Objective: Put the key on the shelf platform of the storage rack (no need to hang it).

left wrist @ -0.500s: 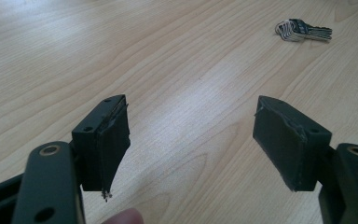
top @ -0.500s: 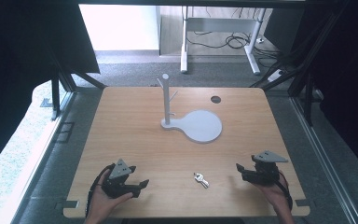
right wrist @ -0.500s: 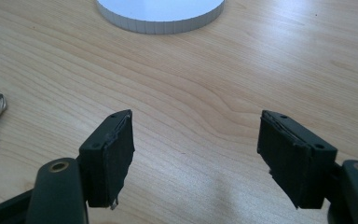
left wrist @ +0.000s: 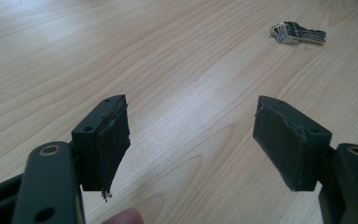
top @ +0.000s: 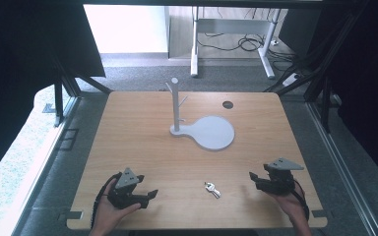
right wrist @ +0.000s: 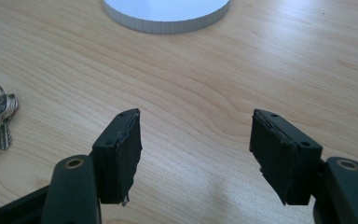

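Lying flat on the tabletop (top: 142,137), the keys (top: 211,189) sit between both tongs, nearer the front edge than the white hook stand (top: 204,129). Left tongs (top: 145,196) and right tongs (top: 255,179) gape wide, holding nothing. Small, hard and probably slippery, the keys seem best pinched at the ring; bare wood surrounds them.
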Available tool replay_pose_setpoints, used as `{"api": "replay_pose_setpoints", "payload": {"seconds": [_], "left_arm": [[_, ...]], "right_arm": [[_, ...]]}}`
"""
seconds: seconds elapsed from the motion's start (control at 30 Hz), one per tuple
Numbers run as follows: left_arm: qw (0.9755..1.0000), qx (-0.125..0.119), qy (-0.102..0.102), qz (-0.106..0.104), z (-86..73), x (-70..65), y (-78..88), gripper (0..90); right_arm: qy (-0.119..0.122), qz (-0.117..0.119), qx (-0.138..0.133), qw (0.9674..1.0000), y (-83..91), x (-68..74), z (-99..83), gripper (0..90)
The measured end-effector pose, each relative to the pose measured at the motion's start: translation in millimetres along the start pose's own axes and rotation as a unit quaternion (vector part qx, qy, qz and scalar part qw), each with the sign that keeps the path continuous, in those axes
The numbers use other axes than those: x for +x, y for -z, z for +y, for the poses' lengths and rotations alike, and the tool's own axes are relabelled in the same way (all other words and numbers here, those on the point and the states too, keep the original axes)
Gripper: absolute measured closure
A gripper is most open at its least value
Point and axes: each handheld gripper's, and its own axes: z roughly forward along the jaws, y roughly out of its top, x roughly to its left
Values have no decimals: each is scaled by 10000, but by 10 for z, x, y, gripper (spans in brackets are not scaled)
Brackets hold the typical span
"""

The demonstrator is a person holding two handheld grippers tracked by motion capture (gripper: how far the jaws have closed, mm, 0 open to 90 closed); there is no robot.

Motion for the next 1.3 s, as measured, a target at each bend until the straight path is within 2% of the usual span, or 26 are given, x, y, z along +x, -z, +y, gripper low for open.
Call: {"api": "replay_pose_setpoints", "payload": {"seconds": [0.13,0.4,0.53,0.77,0.93,1.1,1.3], "left_arm": [[10000,-25,8,11,37,15,9,271],[10000,-11,73,7,20,37,16,272],[10000,-34,89,-17,21,26,34,272],[10000,34,34,-72,18,-6,-16,271],[9999,35,51,-79,19,-4,-22,272],[9999,85,36,-111,14,-17,-47,271],[9998,113,23,-137,13,-16,-56,272]], "right_arm": [[-54,171,117,9998,-25,-9,34,356],[194,377,738,9964,-28,-19,219,377],[405,360,988,9936,-21,0,332,394],[650,550,1253,9884,-16,109,542,398],[750,628,1445,9847,-35,175,660,420],[904,719,1754,9777,-71,237,759,437],[934,875,1830,9748,-68,273,854,467]]}}
